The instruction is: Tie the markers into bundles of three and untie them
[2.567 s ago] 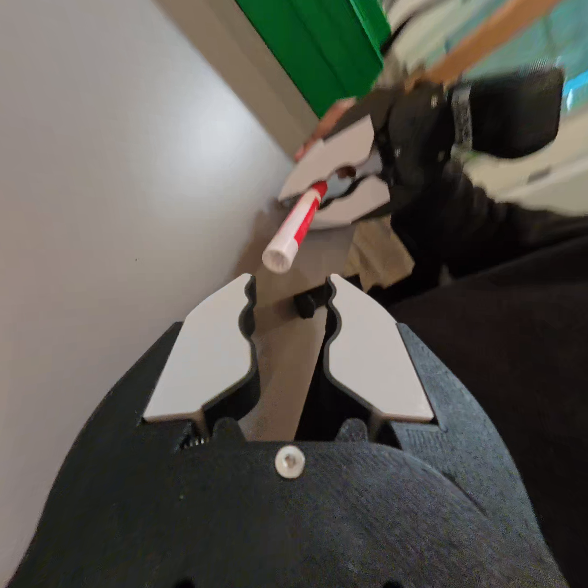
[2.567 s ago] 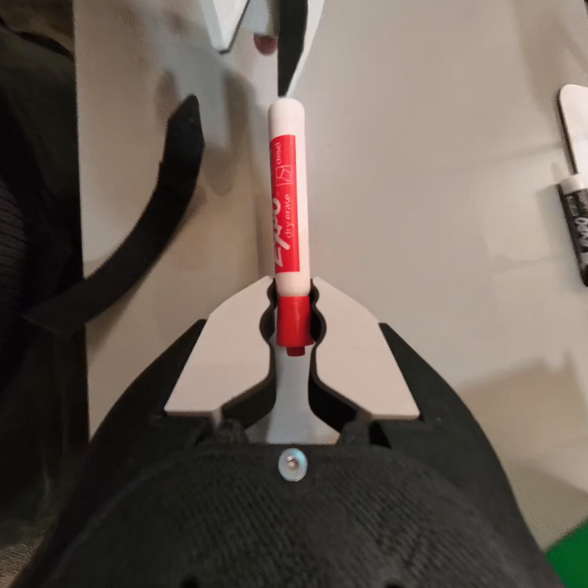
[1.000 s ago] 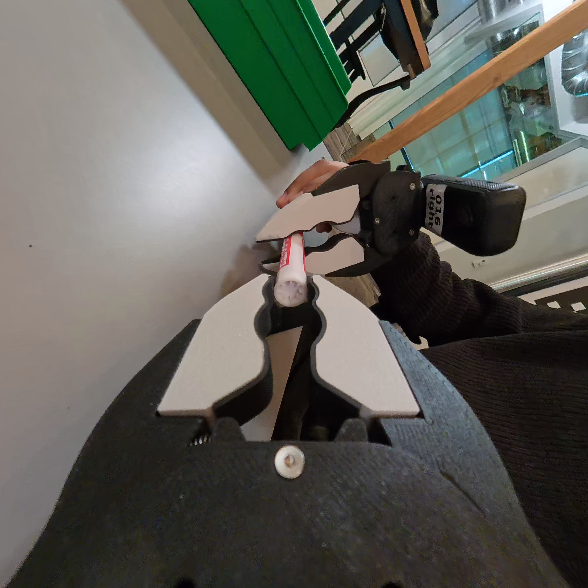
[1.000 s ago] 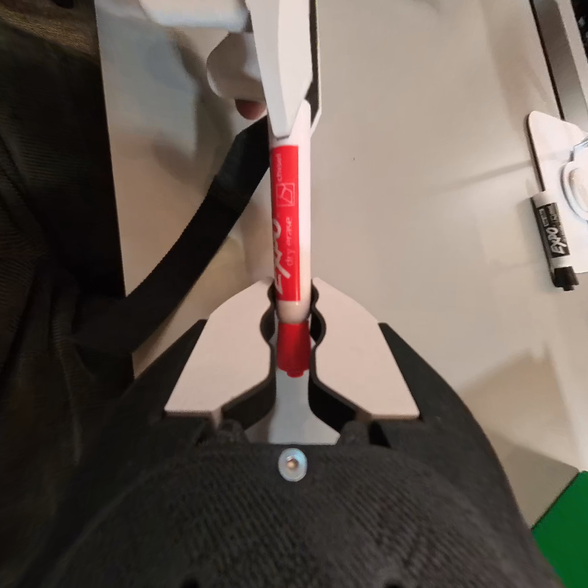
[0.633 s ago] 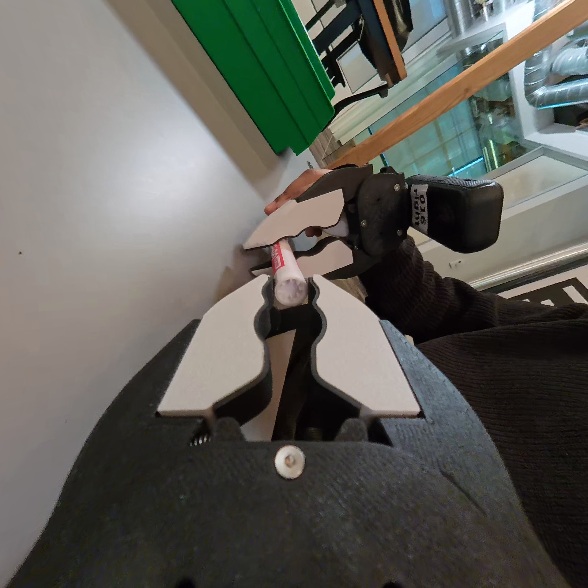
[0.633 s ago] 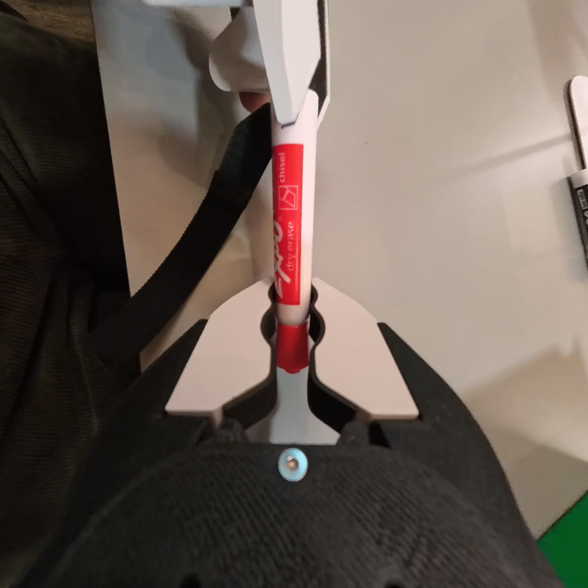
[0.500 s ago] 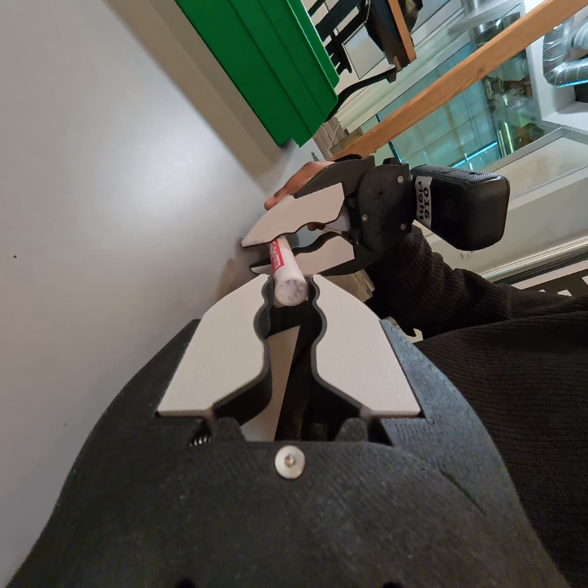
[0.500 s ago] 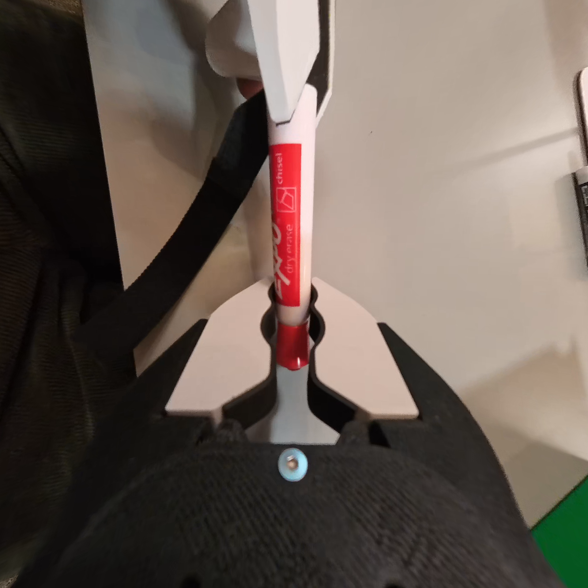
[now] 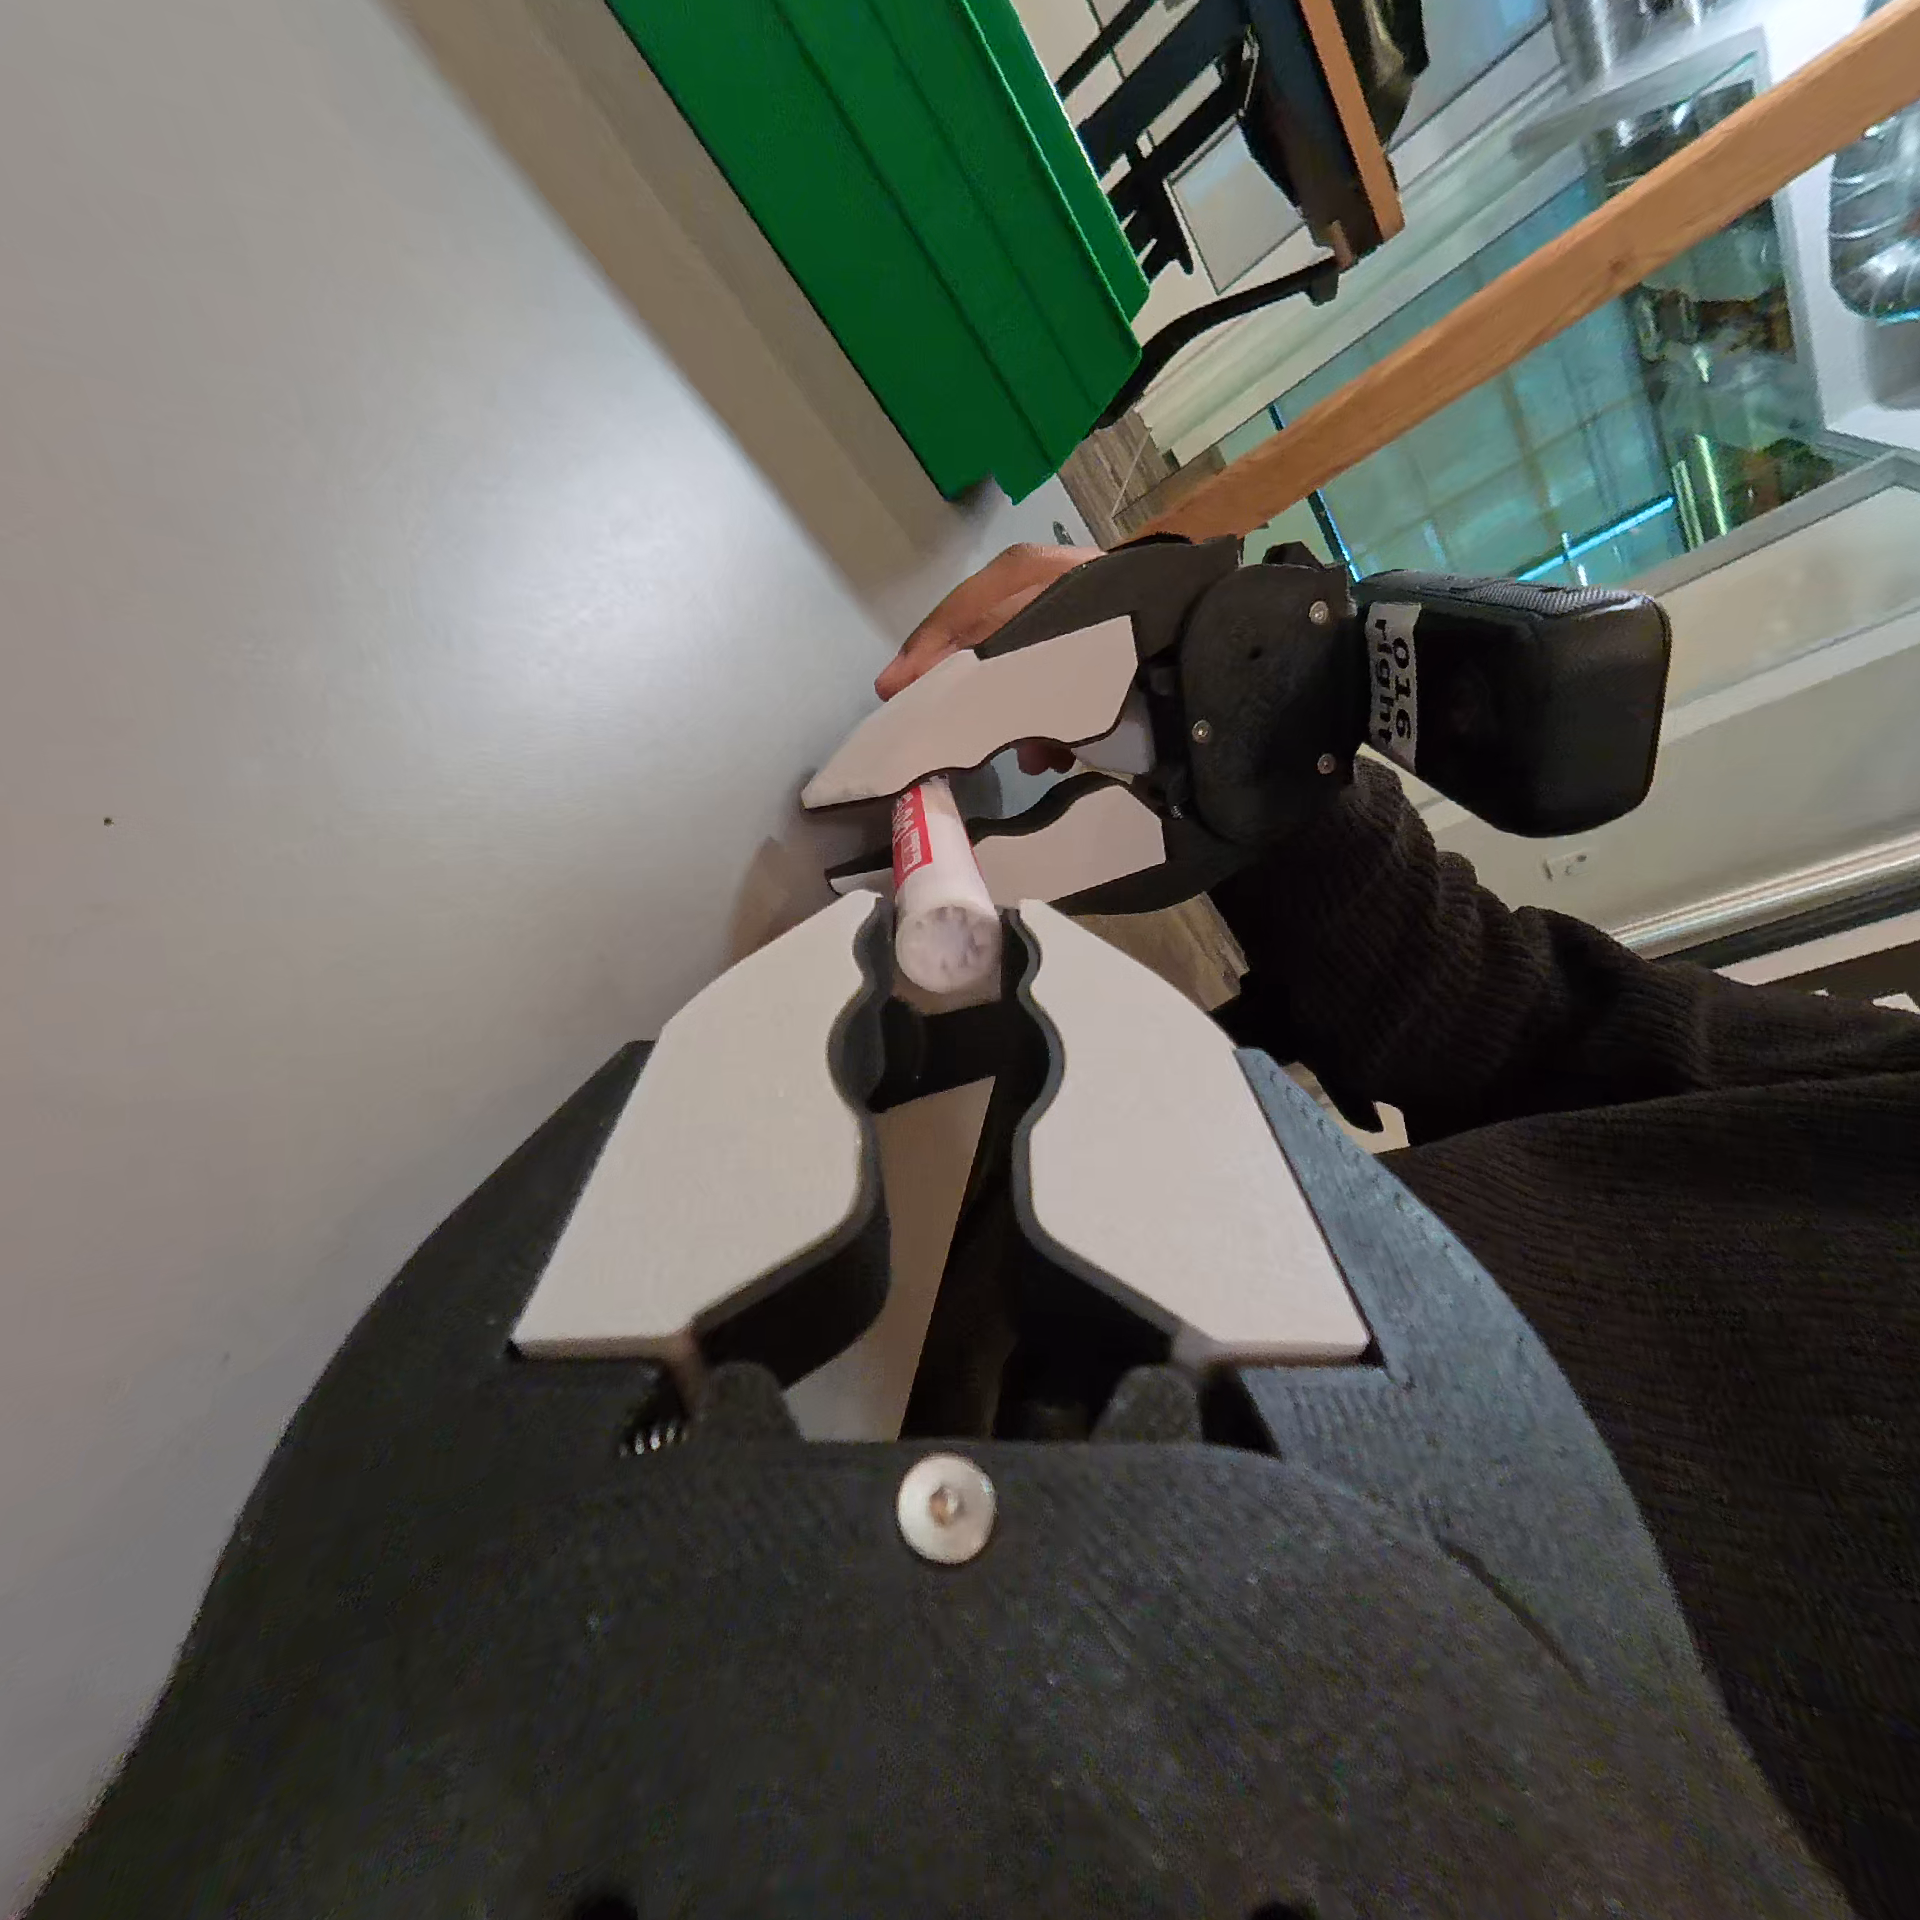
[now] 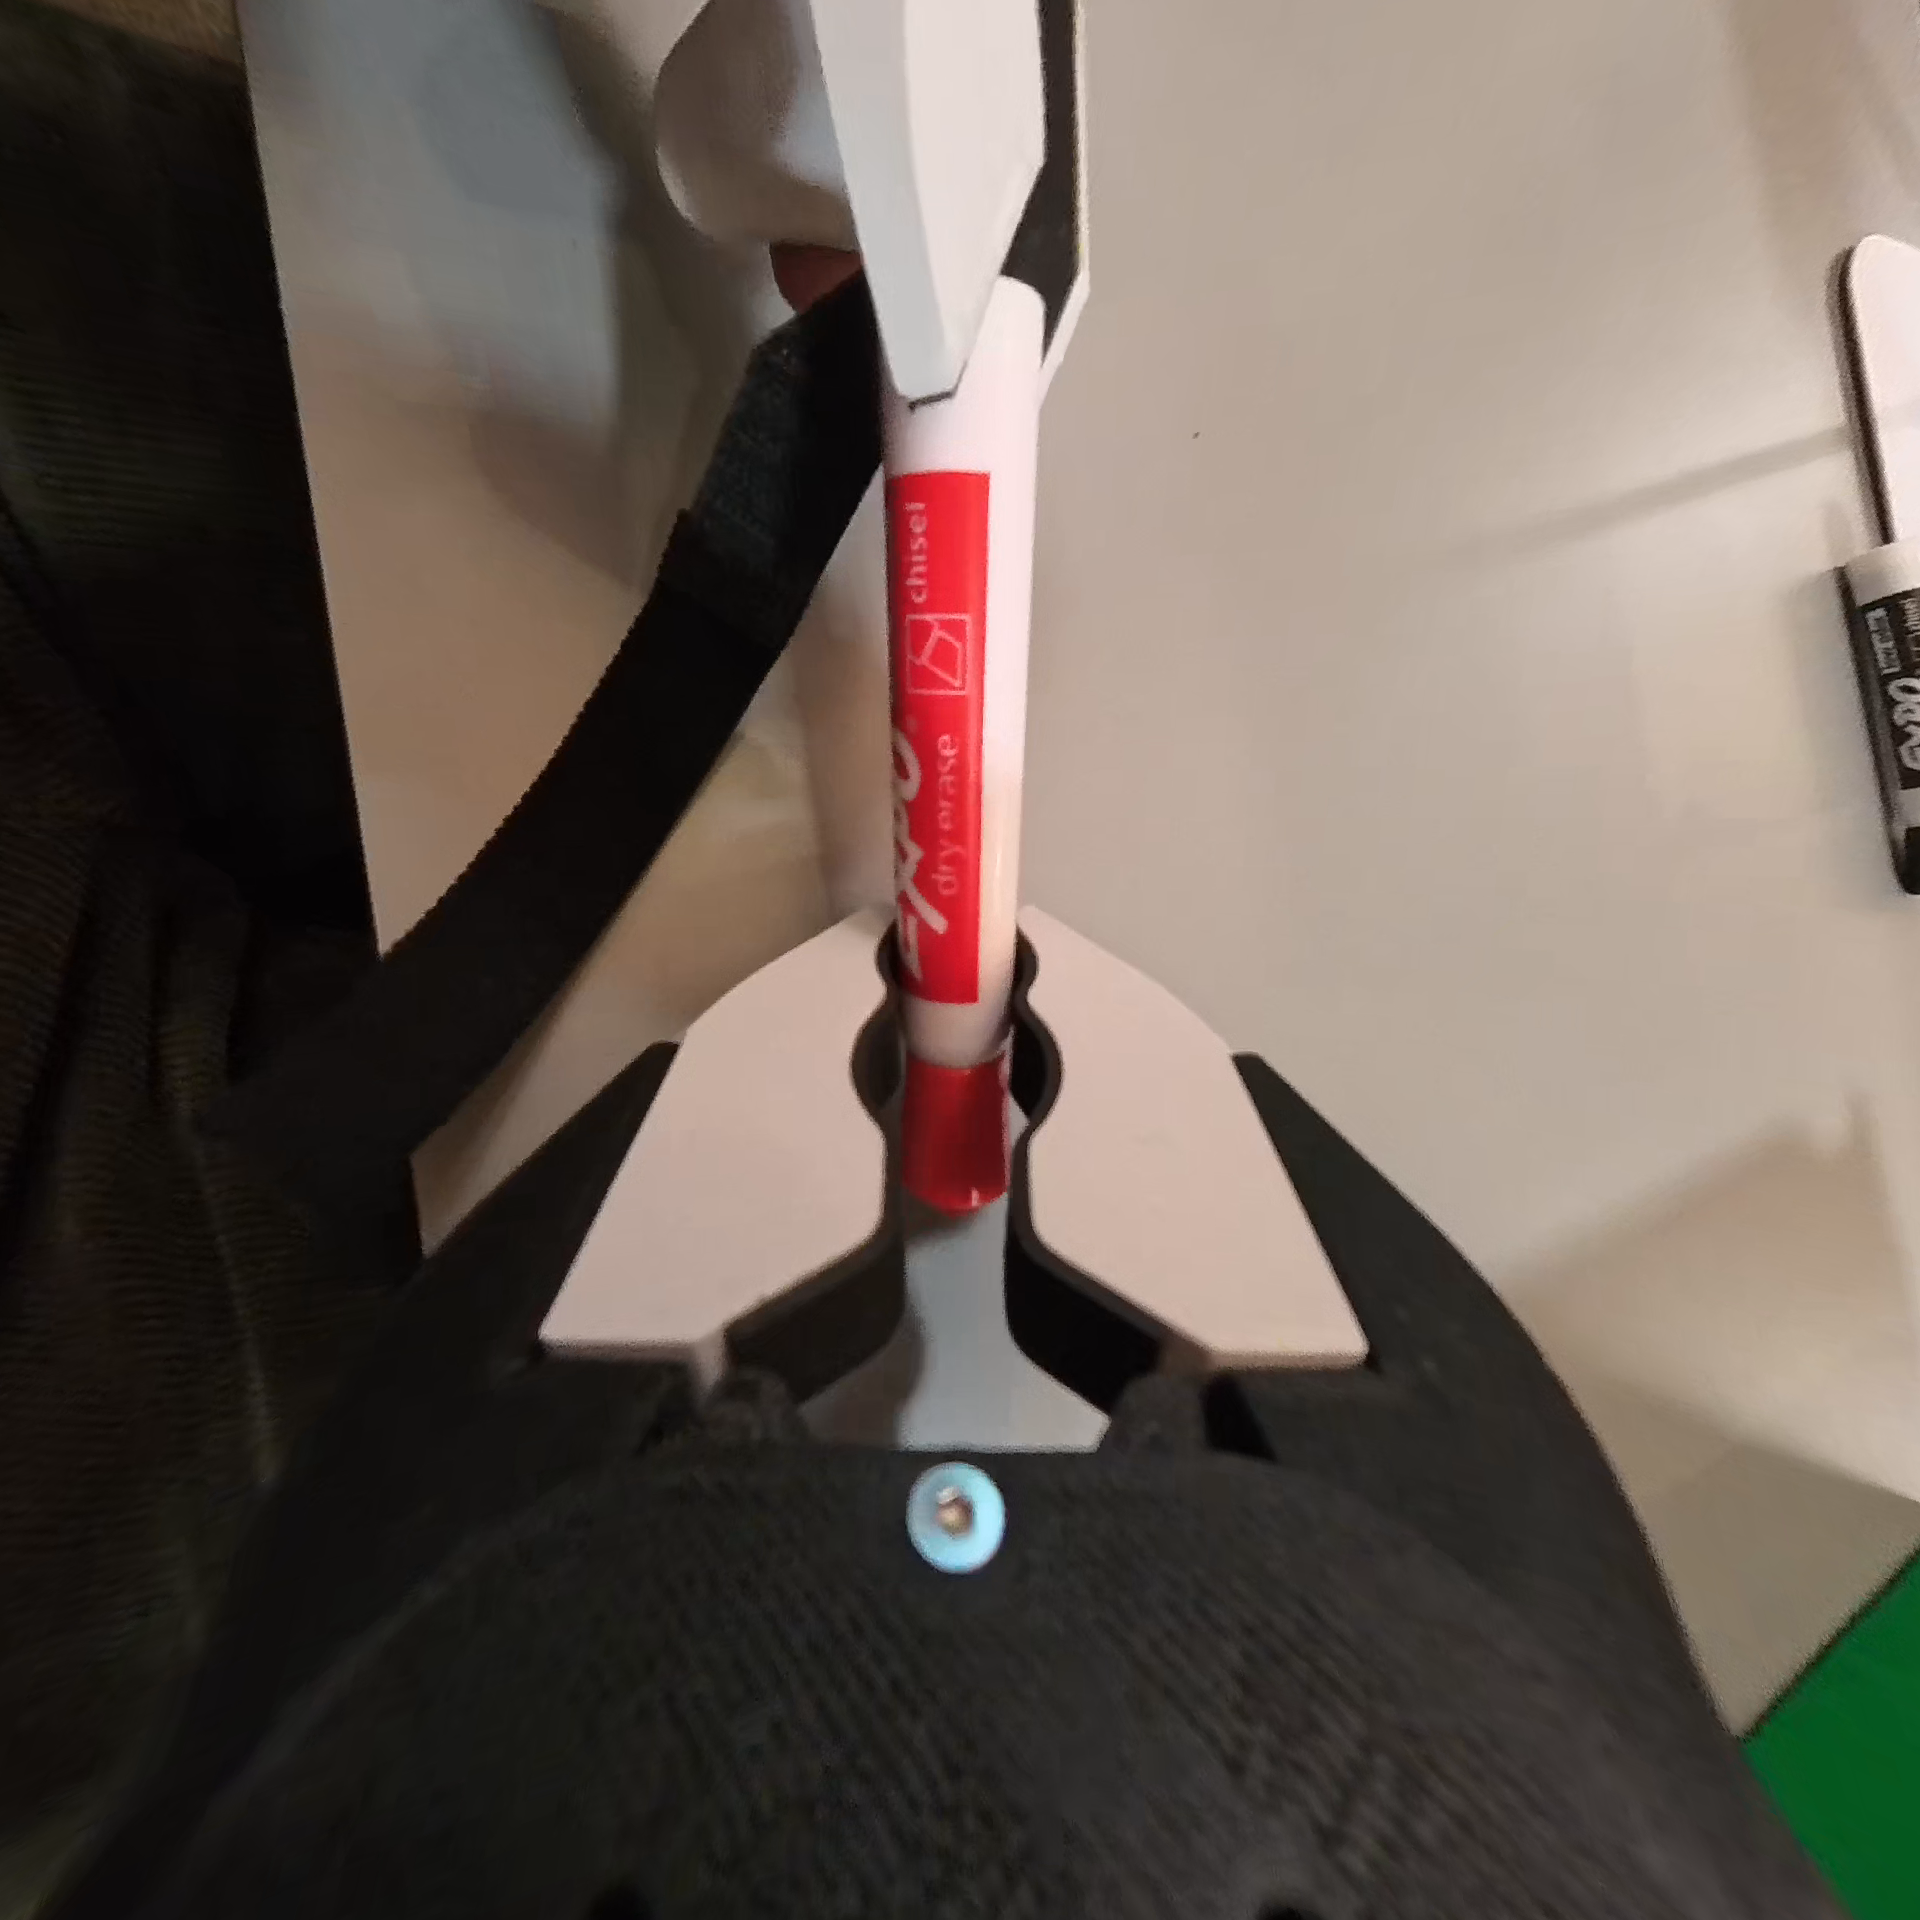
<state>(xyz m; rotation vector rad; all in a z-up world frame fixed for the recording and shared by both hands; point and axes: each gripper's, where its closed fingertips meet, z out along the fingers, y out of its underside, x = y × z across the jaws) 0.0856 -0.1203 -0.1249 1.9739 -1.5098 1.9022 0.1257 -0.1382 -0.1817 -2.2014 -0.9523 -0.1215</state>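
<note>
Right wrist view showed the right gripper [image 10: 956,997] clamped on the red marker [image 10: 951,727] near its cap, the left gripper [image 9: 948,935] closed around its white end. A clean handover would want one grip released before pulling. Beyond lay the white table [image 10: 1403,623], a black marker [image 10: 1886,717] and a black strap [image 10: 644,665].

Black marker [image 10: 1886,717] cut off at right edge; red marker's [image 10: 954,727] far end hidden by left gripper [image 10: 971,343].
</note>
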